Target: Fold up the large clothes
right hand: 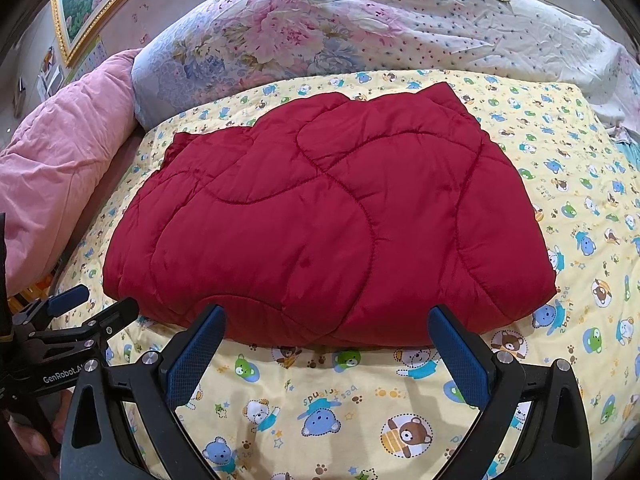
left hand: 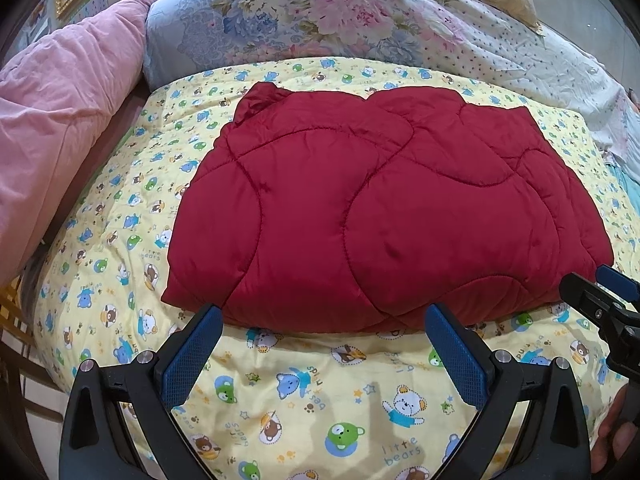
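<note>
Here we hold the left gripper (left hand: 323, 354) and right gripper (right hand: 326, 354) spread wide, empty, below the red quilted jacket (left hand: 380, 216) mid-frame on the bed (left hand: 320, 400); pinching only its top layer could undo the fold.

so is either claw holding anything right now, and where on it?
Nothing. Left claw and right claw are both open, short of the red quilted garment's near edge.

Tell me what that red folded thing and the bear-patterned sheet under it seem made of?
The red garment looks like padded synthetic, perhaps nylon: faint sheen, puffy panels between curved stitch lines. The bear sheet looks like matte woven cotton, softly creased, though that is only a guess.
</note>
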A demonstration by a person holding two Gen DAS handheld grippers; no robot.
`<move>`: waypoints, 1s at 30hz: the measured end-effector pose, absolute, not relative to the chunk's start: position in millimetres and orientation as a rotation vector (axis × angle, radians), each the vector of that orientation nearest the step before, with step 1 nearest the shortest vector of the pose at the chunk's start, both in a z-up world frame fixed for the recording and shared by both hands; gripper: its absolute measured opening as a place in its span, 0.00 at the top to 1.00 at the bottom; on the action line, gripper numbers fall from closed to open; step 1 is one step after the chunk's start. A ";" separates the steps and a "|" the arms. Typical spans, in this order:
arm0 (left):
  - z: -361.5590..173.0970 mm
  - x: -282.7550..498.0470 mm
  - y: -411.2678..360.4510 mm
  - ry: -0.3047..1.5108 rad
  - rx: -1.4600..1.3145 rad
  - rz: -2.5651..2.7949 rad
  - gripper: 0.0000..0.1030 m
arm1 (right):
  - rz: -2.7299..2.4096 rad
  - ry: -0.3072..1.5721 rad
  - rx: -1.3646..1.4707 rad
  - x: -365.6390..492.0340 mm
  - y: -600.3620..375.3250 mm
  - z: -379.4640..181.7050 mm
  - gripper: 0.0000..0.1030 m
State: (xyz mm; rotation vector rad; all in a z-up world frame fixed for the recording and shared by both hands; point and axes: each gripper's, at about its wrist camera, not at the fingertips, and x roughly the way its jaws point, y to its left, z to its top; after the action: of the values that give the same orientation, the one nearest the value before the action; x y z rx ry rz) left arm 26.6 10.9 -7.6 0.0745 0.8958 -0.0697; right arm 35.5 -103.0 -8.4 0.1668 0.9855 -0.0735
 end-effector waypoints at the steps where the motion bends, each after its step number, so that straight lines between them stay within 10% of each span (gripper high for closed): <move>1: -7.8 26.6 10.9 0.897 0.073 -0.071 0.01 | -0.073 0.986 0.167 35.6 -102.7 -8.5 0.01; 30: -9.4 29.9 12.4 0.902 0.074 -0.083 0.01 | -0.073 0.986 0.169 36.9 -104.5 -9.4 0.01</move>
State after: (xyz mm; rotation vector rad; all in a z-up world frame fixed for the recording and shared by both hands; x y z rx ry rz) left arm 29.9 12.4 -9.4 0.0744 0.9024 -0.0834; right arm 36.9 -104.5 -9.4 0.1691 0.9863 -0.0727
